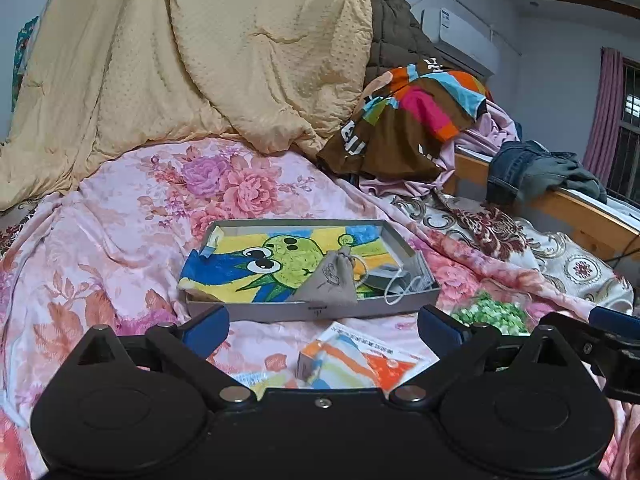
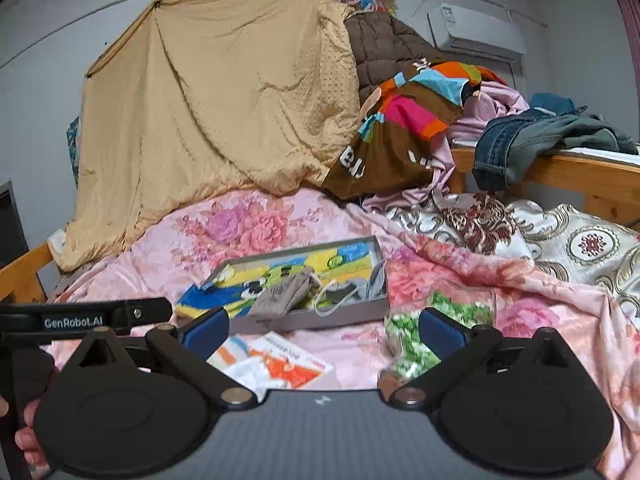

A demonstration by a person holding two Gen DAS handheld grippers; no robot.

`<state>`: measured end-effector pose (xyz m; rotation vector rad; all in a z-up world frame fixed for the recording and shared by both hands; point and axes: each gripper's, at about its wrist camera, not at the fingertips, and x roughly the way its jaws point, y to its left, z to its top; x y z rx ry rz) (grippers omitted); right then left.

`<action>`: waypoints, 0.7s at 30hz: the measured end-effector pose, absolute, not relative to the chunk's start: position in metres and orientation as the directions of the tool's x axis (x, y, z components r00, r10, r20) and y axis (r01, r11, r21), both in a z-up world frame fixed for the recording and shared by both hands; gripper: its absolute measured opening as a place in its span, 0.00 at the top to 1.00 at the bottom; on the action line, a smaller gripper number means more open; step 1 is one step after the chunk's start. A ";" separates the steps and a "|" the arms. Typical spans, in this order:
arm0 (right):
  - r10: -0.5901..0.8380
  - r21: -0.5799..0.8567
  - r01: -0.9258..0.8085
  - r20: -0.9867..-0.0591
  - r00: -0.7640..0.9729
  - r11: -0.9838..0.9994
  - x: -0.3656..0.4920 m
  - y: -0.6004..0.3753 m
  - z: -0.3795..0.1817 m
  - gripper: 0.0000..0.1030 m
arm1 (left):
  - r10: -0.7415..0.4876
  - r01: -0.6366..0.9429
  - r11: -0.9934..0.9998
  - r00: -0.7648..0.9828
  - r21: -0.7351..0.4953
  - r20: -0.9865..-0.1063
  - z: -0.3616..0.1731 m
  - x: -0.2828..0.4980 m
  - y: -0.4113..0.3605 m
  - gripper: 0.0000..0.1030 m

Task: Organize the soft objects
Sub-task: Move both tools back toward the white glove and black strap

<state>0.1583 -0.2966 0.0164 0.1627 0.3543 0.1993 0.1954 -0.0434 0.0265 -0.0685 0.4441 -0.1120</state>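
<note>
A shallow grey box (image 1: pixel 280 312) (image 2: pixel 320 320) lies on the pink floral bedsheet (image 1: pixel 120 240). Inside it are a cartoon-printed towel (image 1: pixel 224 276) (image 2: pixel 200 300), a grey drawstring pouch (image 1: pixel 328 280) (image 2: pixel 284 294) and a grey face mask (image 1: pixel 396 280) (image 2: pixel 340 292). My left gripper (image 1: pixel 324 328) hovers just short of the box's near wall, jaws wide open and empty. My right gripper (image 2: pixel 324 332) is also open and empty, a little further back. An orange-and-white packet (image 1: pixel 352 360) (image 2: pixel 280 364) and a green-patterned packet (image 1: pixel 488 316) (image 2: pixel 404 344) lie on the sheet near the fingers.
A yellow quilt (image 1: pixel 180 60) hangs behind the bed. A brown multicoloured bag (image 1: pixel 400 128), pink cloth and jeans (image 1: pixel 532 168) pile up on a wooden rail at the right. A brocade cover (image 2: pixel 560 248) lies right. A hand (image 2: pixel 28 432) holds the left gripper's handle.
</note>
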 end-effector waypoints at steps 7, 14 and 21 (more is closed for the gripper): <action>0.234 0.186 -0.174 -0.379 0.895 0.967 0.132 -0.296 0.010 0.00 | -0.124 0.096 0.992 0.893 -0.087 -0.432 0.023 0.168 -0.043 0.02; 0.221 0.133 -0.183 -0.404 0.888 0.974 0.103 -0.290 0.008 0.00 | -0.136 0.106 0.990 0.877 -0.092 -0.461 0.015 0.143 -0.042 0.02; 0.201 0.118 -0.167 -0.408 0.891 0.979 0.090 -0.292 0.010 0.00 | -0.147 0.123 0.989 0.854 -0.080 -0.499 0.002 0.126 -0.041 0.02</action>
